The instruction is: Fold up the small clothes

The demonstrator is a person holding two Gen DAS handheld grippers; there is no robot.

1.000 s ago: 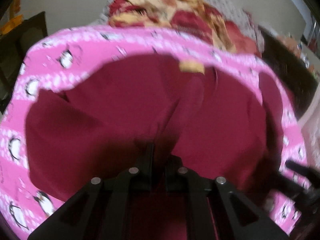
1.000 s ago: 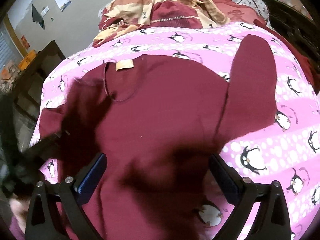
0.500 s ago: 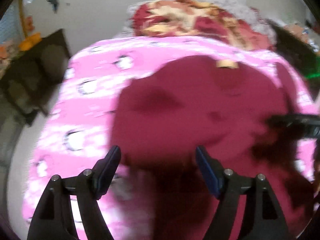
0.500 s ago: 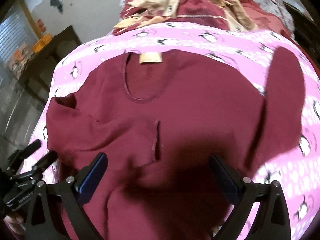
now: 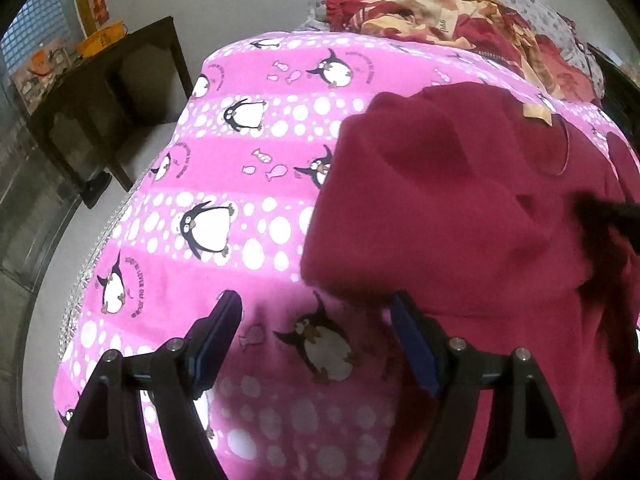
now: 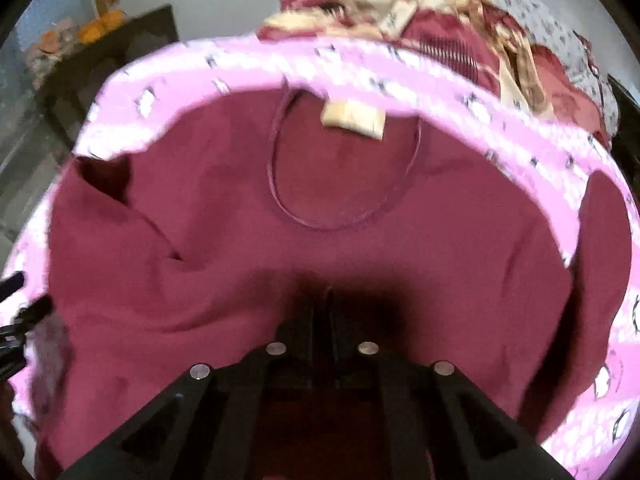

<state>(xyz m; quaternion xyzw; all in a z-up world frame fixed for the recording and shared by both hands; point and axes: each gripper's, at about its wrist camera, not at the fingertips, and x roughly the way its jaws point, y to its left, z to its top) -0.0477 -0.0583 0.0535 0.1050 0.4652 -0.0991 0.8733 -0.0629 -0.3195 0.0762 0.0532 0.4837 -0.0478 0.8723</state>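
A maroon shirt point(image 6: 328, 184) with a tan neck label point(image 6: 352, 118) lies flat on the pink penguin sheet point(image 5: 240, 208). Its left sleeve point(image 5: 420, 184) is folded in over the body. My right gripper point(image 6: 324, 304) is shut, its fingers pressed together in the cloth below the neckline. My left gripper point(image 5: 316, 320) stands open over the bare sheet at the shirt's left edge, with nothing held between its blue pads point(image 5: 218, 336). The other sleeve point(image 6: 600, 280) lies out to the right. The right gripper's dark tip point(image 5: 608, 216) shows in the left wrist view.
A heap of red and cream bedding point(image 5: 440, 8) lies at the far end of the bed. A dark wooden table point(image 5: 108, 92) with orange things on it stands to the left, beyond the bed's edge, with floor point(image 5: 36, 240) beside it.
My left gripper let go of the shirt, opened and swung left over the sheet, leaving the sleeve folded in. My right gripper rolled, came down and closed on the cloth.
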